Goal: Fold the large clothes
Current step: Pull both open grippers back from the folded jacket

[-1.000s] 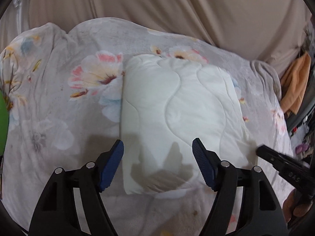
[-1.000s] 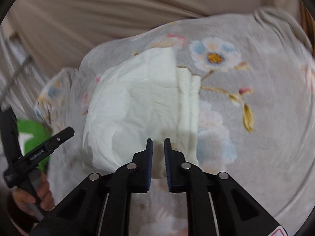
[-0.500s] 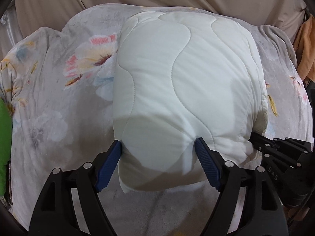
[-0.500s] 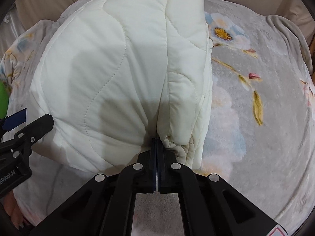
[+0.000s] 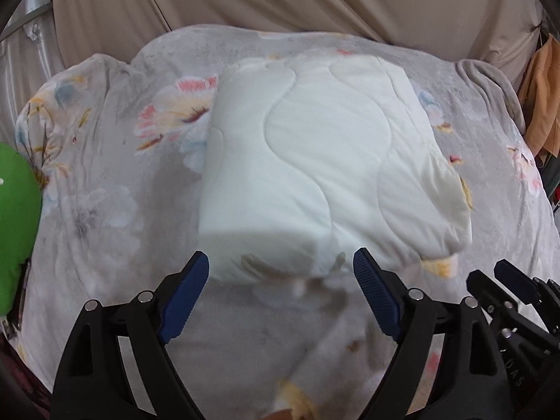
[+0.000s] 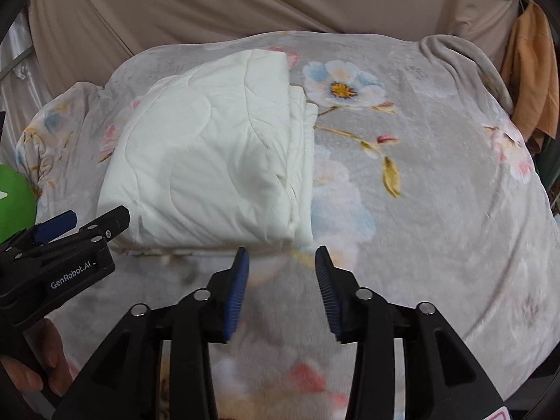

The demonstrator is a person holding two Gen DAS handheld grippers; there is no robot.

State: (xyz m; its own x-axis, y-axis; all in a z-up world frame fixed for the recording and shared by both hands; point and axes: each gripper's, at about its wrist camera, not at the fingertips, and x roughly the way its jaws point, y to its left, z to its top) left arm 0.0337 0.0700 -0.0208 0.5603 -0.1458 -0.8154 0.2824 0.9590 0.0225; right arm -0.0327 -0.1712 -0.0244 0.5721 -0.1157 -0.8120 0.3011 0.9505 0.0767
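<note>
white folded quilt [image 5: 315, 161] on the floral blanket [image 6: 437, 182], just beyond both claws: left gripper [image 5: 280, 276] wide apart, right gripper [image 6: 281, 266] just opened, nothing between.

A white quilted garment [image 5: 315, 161], stitched in wavy lines, is lying folded into a thick, roughly rectangular bundle, its stacked layered edges [image 6: 301, 161] showing along one side and resting on a floral grey blanket [image 6: 437, 182].

Folded quilt [image 5: 315, 161] lies on the bedspread [image 5: 105, 210]. Curtain [image 5: 280, 0] hangs behind the quilt. Green object [image 5: 17, 217] far left of it; hanging cloth [image 5: 540, 112] far right. Left gripper [image 5: 280, 269] just before the quilt's near edge, right gripper [image 6: 281, 262] before its near right corner.
</note>
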